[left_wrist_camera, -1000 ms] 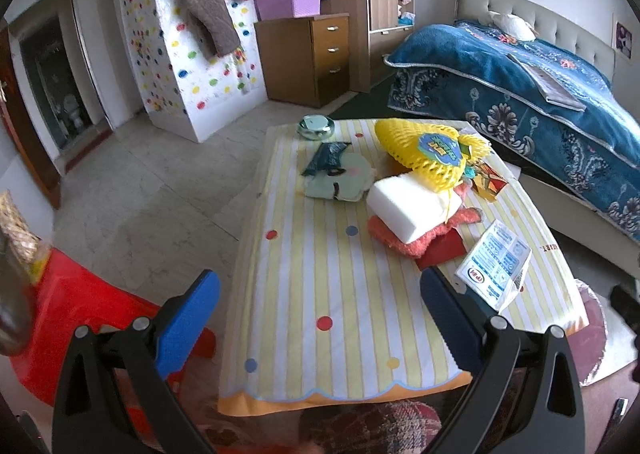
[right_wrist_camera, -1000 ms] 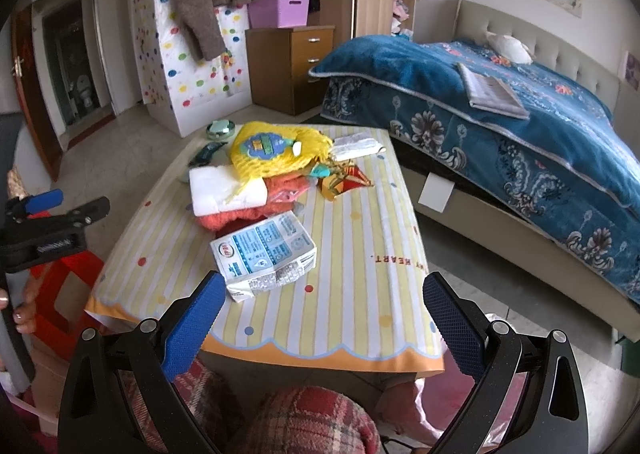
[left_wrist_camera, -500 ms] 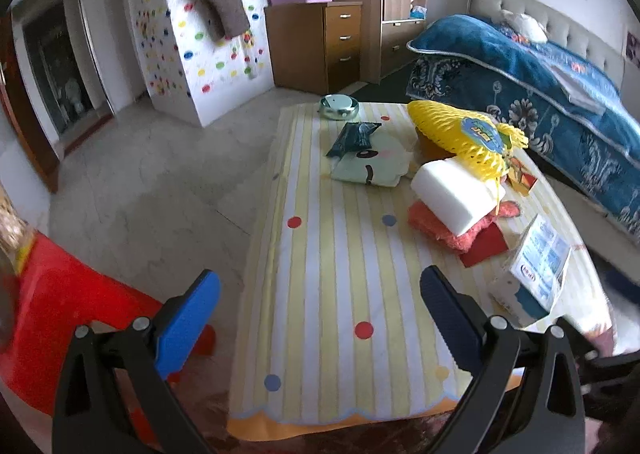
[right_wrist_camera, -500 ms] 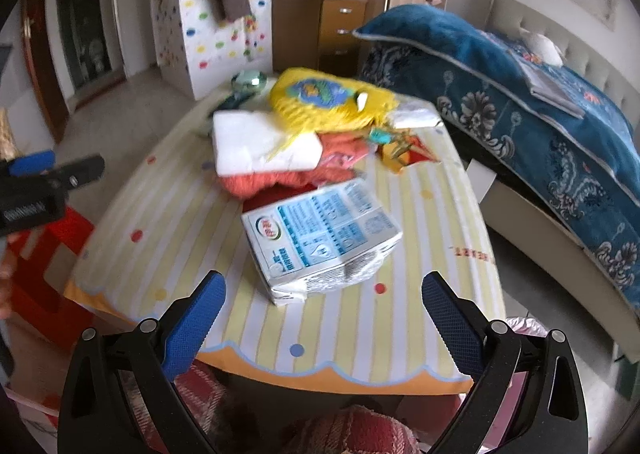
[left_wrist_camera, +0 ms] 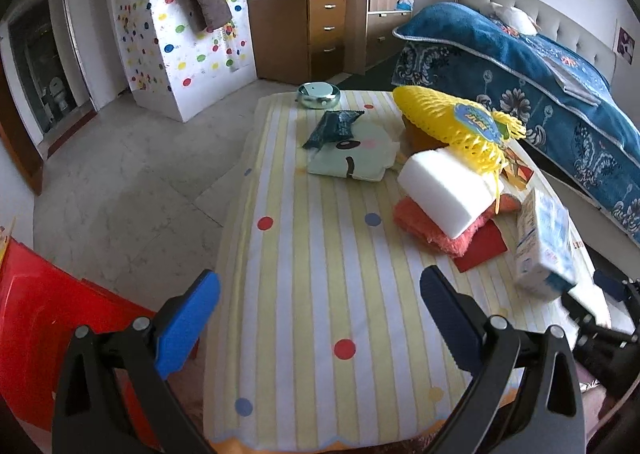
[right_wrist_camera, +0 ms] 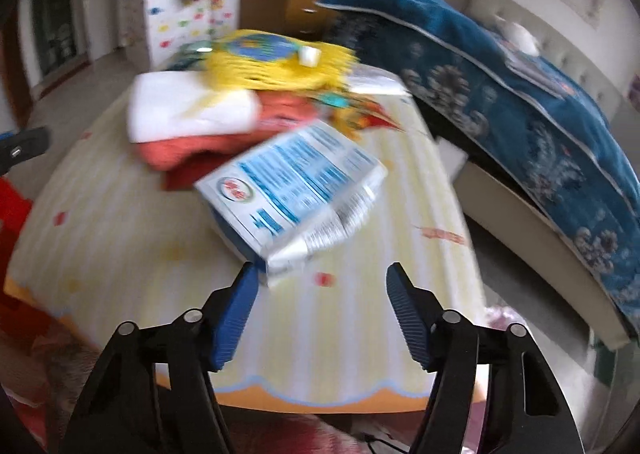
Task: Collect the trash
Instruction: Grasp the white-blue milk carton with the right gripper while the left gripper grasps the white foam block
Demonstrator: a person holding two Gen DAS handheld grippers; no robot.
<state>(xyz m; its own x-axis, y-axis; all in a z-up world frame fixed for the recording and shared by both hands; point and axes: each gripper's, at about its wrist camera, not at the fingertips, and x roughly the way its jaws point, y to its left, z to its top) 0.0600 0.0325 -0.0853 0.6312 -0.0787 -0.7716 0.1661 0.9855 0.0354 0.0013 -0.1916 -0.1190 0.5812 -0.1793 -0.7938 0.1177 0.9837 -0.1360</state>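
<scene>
Though crumpled (glossy), boxy carton (right_wrist_camera: pixel 294 190) between tongs (right_wrist_camera: pixel 320 308).

Counter (left_wrist_camera: pixel 312 294) cloth yellow-white striped, coloured dots; carton (right_wrist_camera: pixel 296 182) white-blue print; net (left_wrist_camera: pixel 452 126) yellow; towel (left_wrist_camera: pixel 436 226) coral; sponge (left_wrist_camera: pixel 444 186) white.

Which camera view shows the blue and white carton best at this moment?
The right wrist view shows the blue and white carton best: it lies centred, just ahead of the open right gripper, its printed face visible, though blurred by motion. The left wrist view shows it sharper, but only edge-on near the table's right side.
</scene>
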